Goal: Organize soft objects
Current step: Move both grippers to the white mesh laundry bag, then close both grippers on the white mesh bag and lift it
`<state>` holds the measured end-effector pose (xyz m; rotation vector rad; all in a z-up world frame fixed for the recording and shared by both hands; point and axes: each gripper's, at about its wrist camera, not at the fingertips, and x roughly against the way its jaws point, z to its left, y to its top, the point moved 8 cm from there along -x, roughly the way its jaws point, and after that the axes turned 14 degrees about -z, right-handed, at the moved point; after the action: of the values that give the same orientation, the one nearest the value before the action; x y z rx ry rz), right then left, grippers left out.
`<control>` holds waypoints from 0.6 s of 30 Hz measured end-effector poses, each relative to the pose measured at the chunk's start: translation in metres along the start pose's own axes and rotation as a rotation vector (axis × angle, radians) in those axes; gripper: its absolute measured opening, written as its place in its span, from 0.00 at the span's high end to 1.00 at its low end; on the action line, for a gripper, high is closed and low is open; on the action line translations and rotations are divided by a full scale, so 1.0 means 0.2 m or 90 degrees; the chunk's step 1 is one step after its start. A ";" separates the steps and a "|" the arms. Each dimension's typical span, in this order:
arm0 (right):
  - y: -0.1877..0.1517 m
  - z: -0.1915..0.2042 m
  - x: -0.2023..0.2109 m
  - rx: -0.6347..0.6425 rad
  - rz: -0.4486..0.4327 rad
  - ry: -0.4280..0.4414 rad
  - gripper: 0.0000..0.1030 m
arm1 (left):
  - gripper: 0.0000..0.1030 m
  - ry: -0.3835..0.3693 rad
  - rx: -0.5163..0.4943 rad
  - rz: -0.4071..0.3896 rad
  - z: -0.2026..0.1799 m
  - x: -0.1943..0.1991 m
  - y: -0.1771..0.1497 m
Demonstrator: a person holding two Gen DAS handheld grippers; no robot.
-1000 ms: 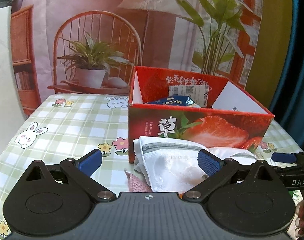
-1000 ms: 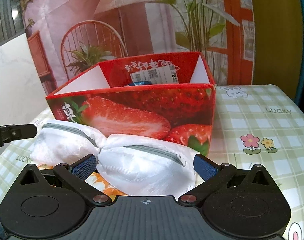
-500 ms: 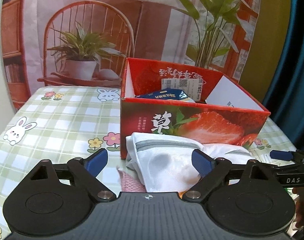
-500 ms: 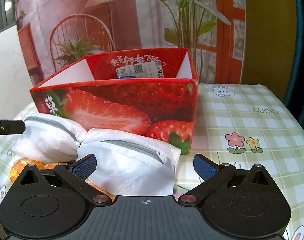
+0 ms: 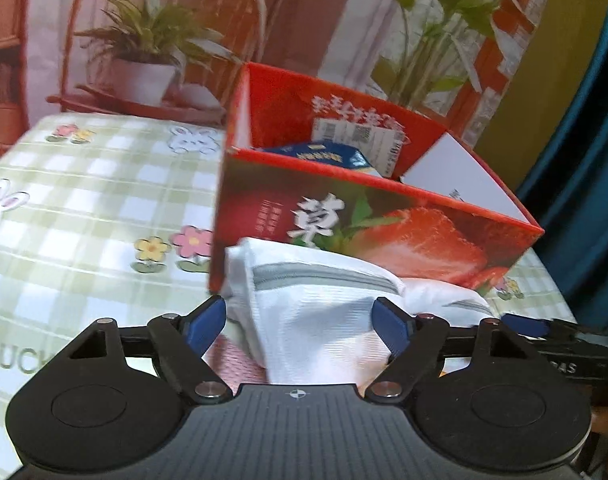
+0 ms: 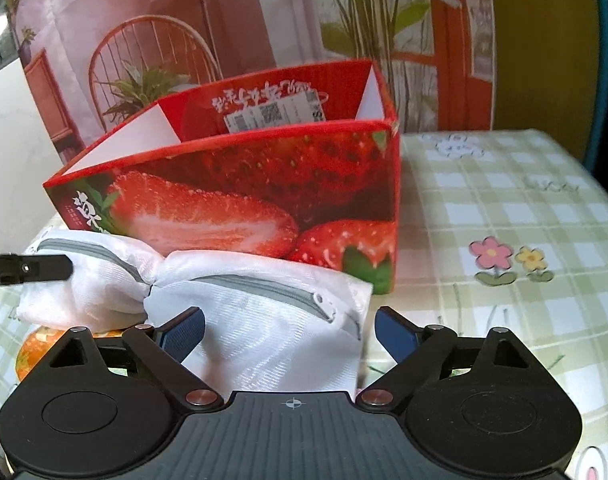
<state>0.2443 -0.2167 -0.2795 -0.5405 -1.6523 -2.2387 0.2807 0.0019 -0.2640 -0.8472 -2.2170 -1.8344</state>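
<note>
A white mesh zipper bag lies folded on the table against the front of a red strawberry box. My left gripper is open with the bag's left end between its blue pads. My right gripper is open around the bag's right end. The box holds a blue packet. A pink cloth and an orange soft item lie under the bag.
The table has a green checked cloth with flowers and rabbits. A printed backdrop stands behind the box. The left gripper's finger shows at the right view's left edge.
Both grippers have closed in on the bag and narrowed somewhat. The bag's ends now sit between the pads. The bag looks slightly bunched.
</note>
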 end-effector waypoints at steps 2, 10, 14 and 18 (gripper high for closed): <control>-0.01 0.00 -0.04 -0.007 0.013 0.011 0.12 | 0.23 -0.014 -0.009 0.006 -0.03 -0.02 -0.01; -0.05 0.01 -0.14 -0.045 0.053 0.029 0.13 | 0.55 -0.041 -0.020 0.005 -0.08 -0.07 -0.05; -0.04 0.03 -0.12 -0.069 0.050 0.064 0.45 | 0.66 -0.051 -0.022 -0.013 -0.10 -0.02 -0.03; -0.01 0.05 -0.06 -0.051 0.029 0.065 0.61 | 0.68 -0.052 -0.044 -0.031 -0.14 0.03 0.00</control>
<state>0.2550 -0.2065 -0.2847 -0.4690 -1.4923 -2.2675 0.2691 -0.0217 -0.2544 -0.9045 -2.2542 -1.9414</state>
